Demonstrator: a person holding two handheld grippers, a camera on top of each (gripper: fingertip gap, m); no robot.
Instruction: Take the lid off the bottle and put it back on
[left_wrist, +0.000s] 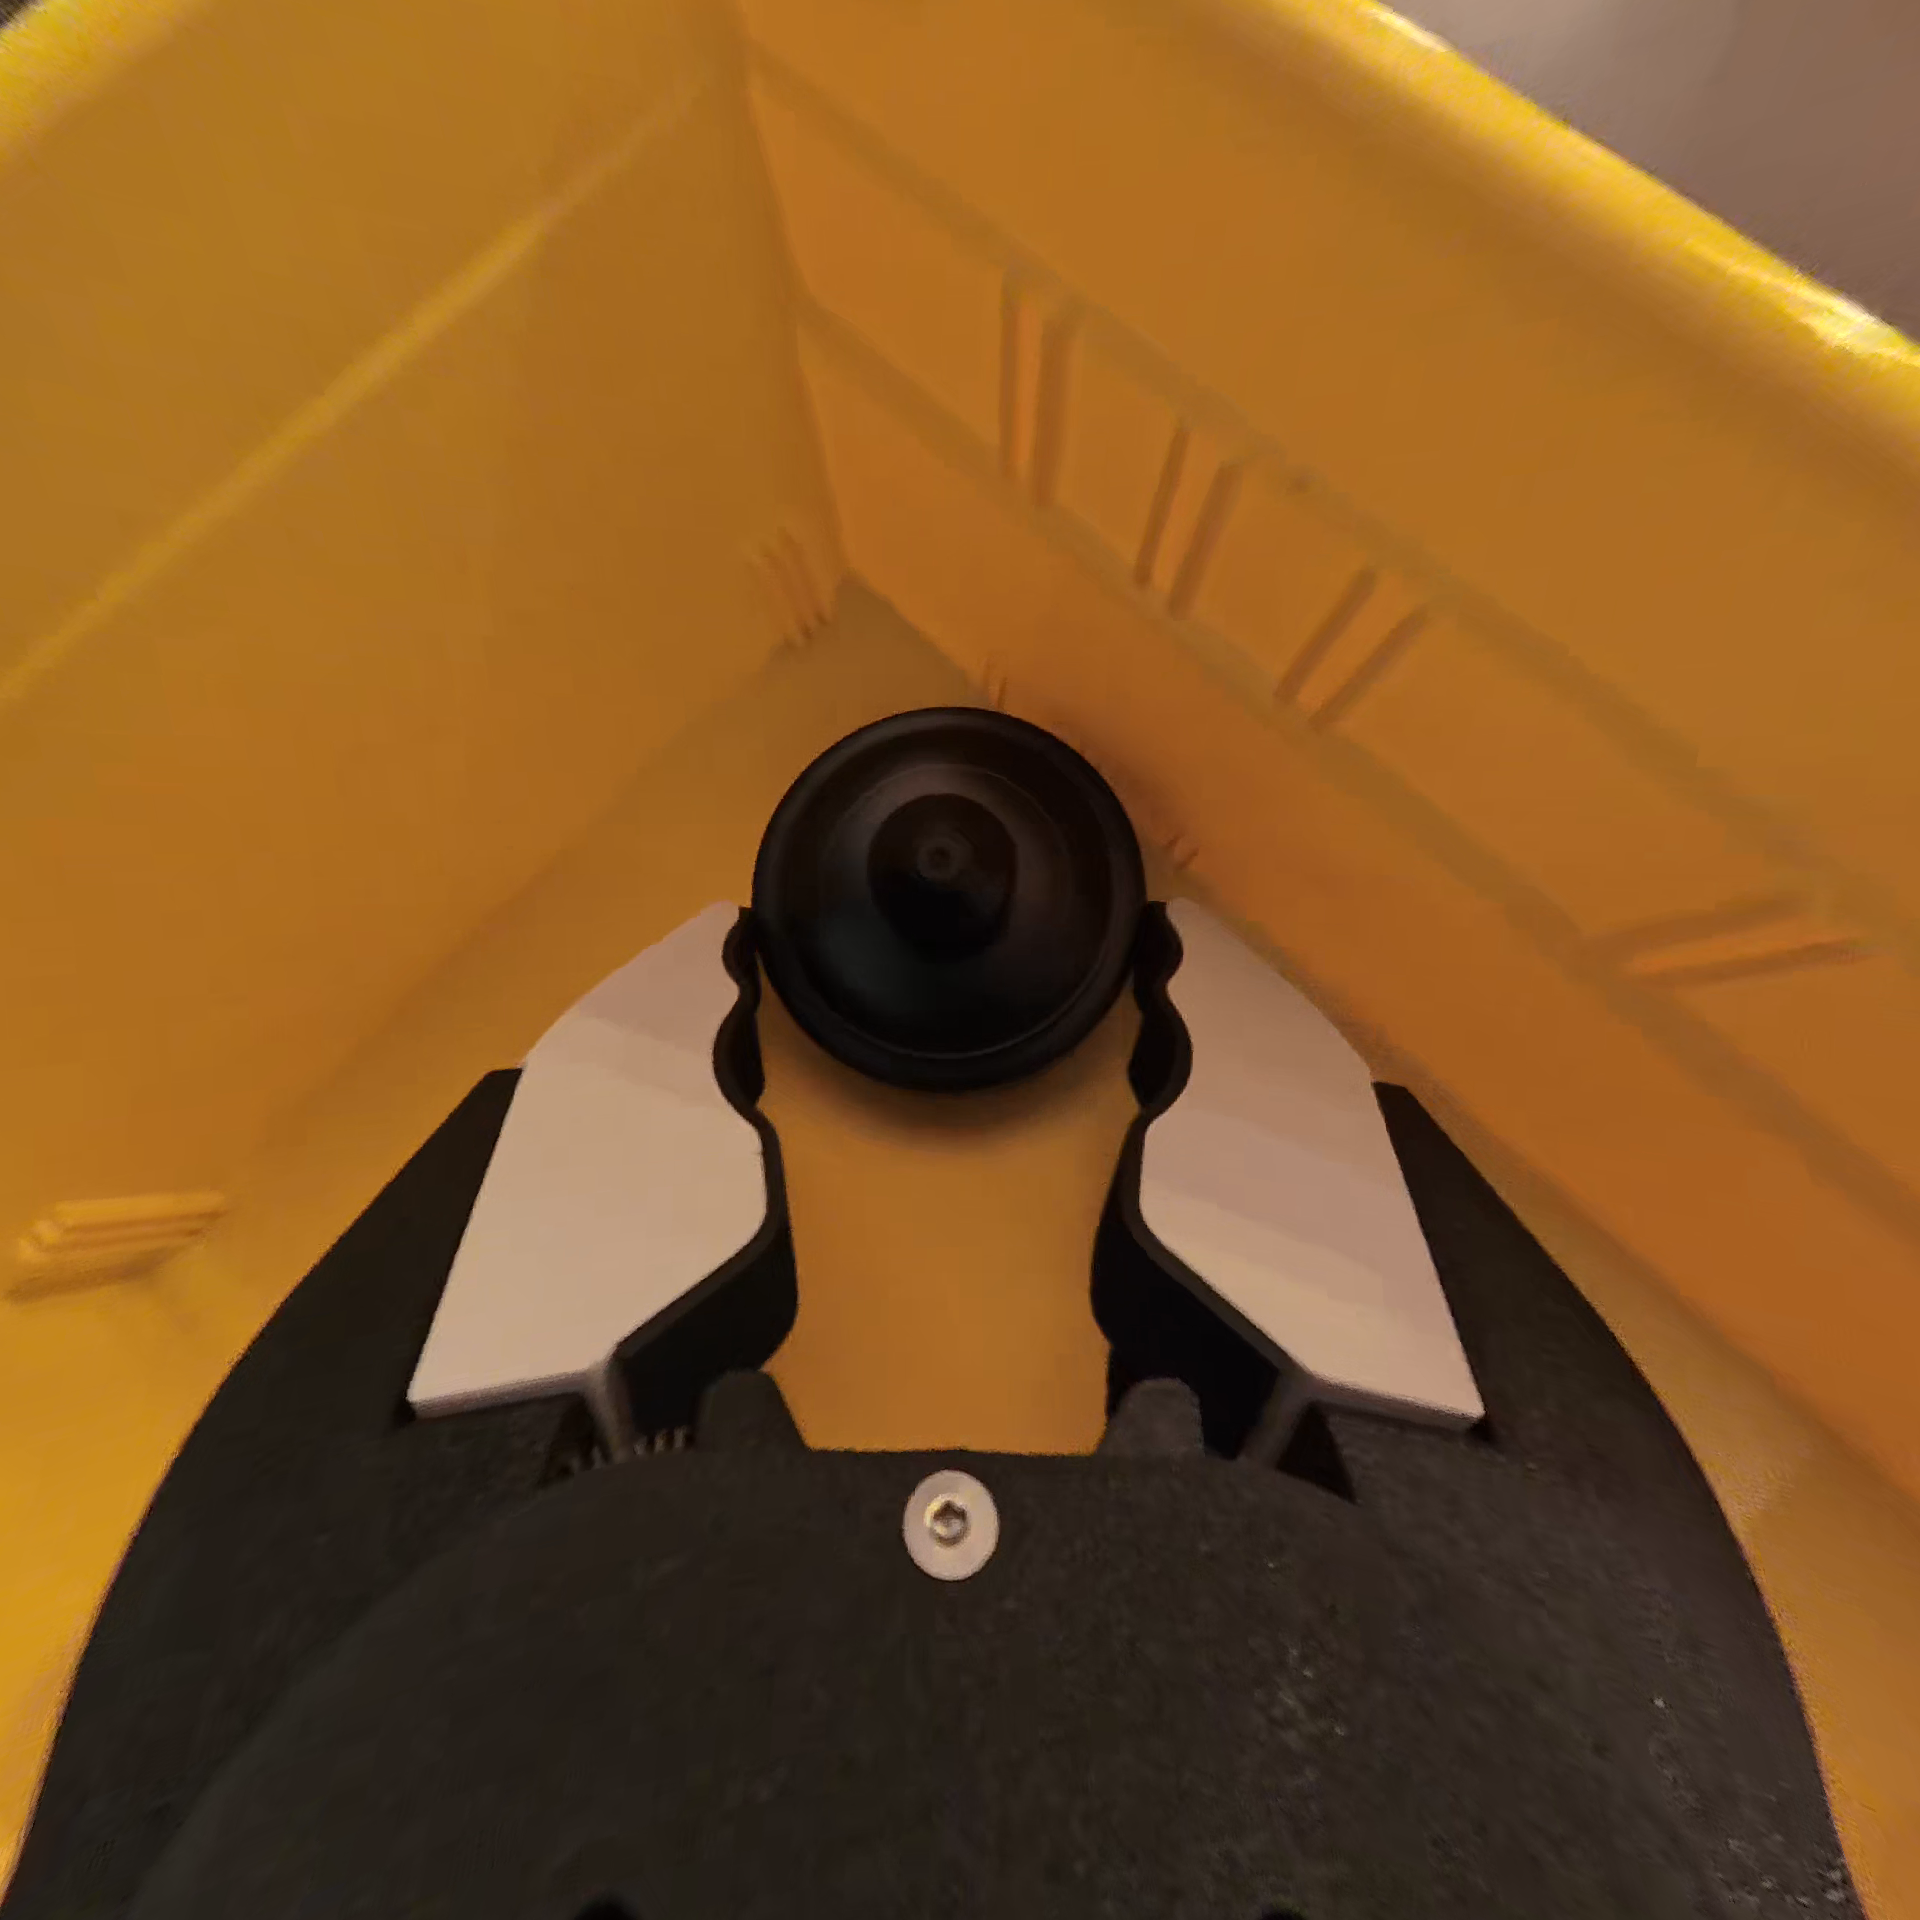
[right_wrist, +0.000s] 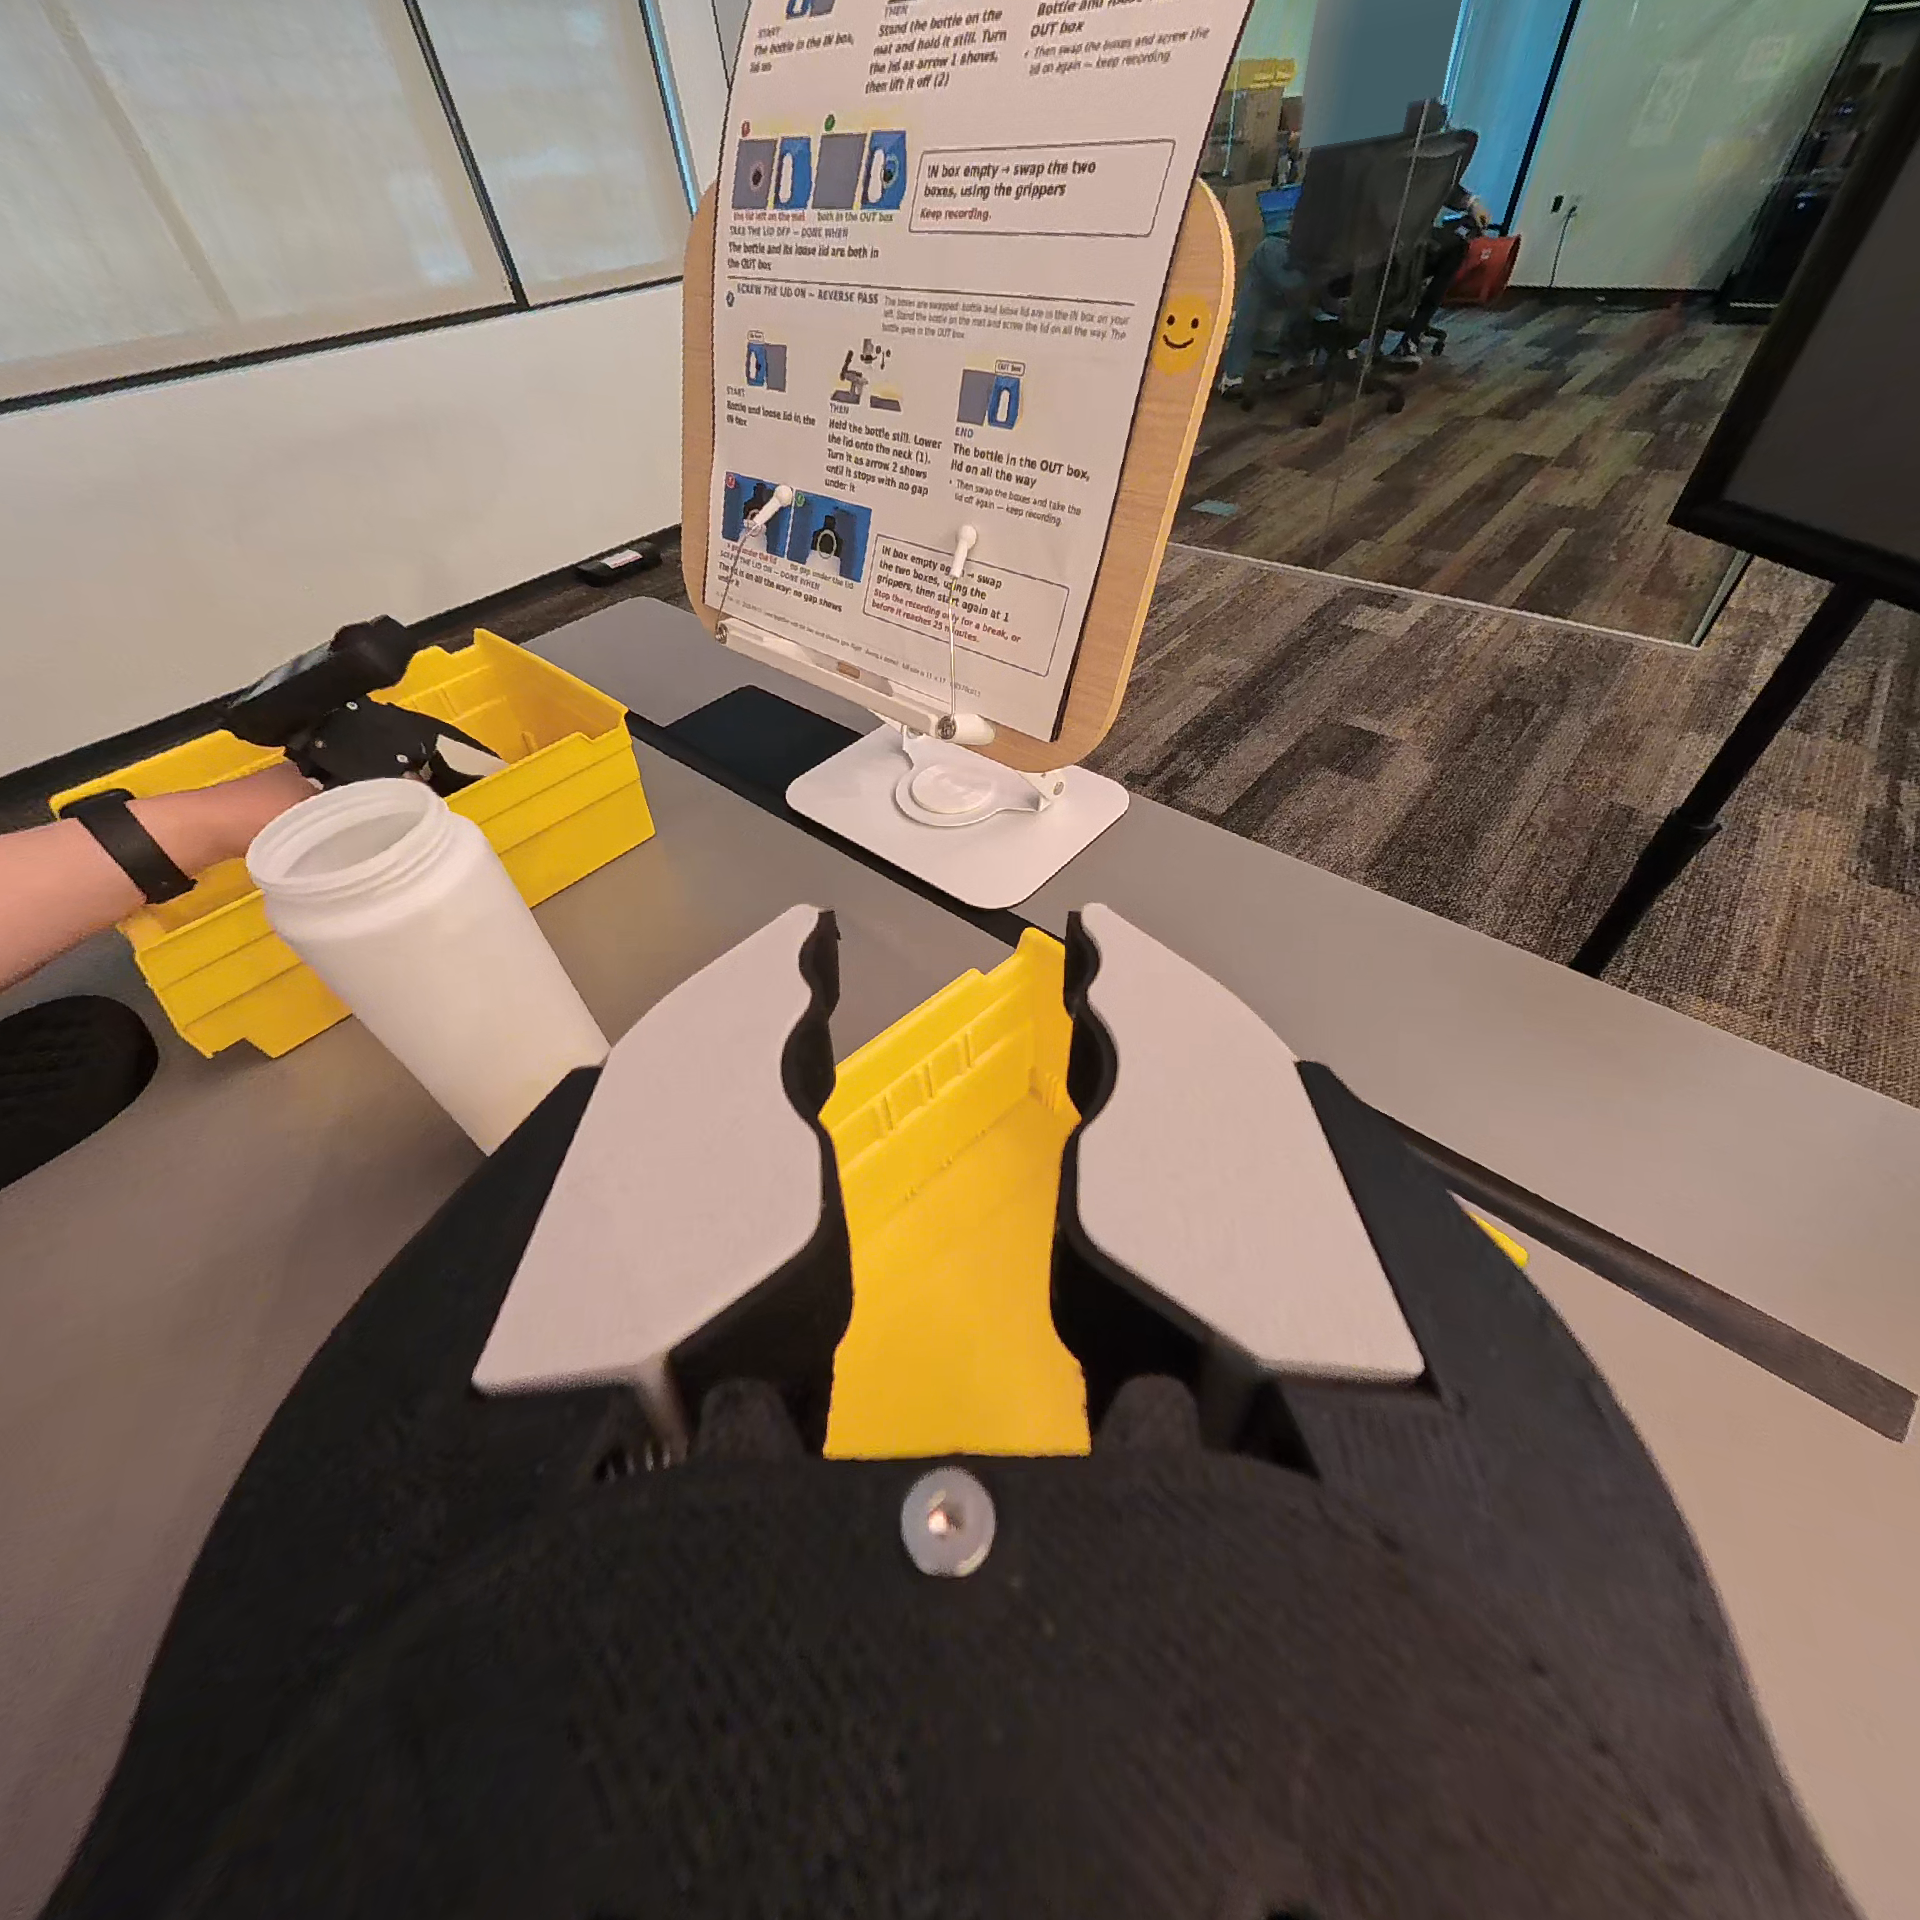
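Note:
In the left wrist view my left gripper (left_wrist: 948, 928) is down inside a yellow bin (left_wrist: 416, 520), near its far corner. Its fingertips (left_wrist: 740, 940) press on both sides of the round black lid (left_wrist: 940, 883), which sits on the bin floor. In the right wrist view the white bottle (right_wrist: 416, 935) stands upright and open-mouthed on the grey table (right_wrist: 1351, 1039), just in front of that bin (right_wrist: 561, 769). The left gripper (right_wrist: 364, 727) shows there reaching into the bin. My right gripper (right_wrist: 951, 971) is open and empty above a second yellow bin (right_wrist: 956, 1143).
A person's hand with a black wristband (right_wrist: 135, 842) holds the left gripper. A white stand with an instruction sheet (right_wrist: 935, 416) stands at the table's back. A black mat (right_wrist: 62, 1081) lies at the left edge. A dark stand leg (right_wrist: 1714, 790) rises beyond the table's right side.

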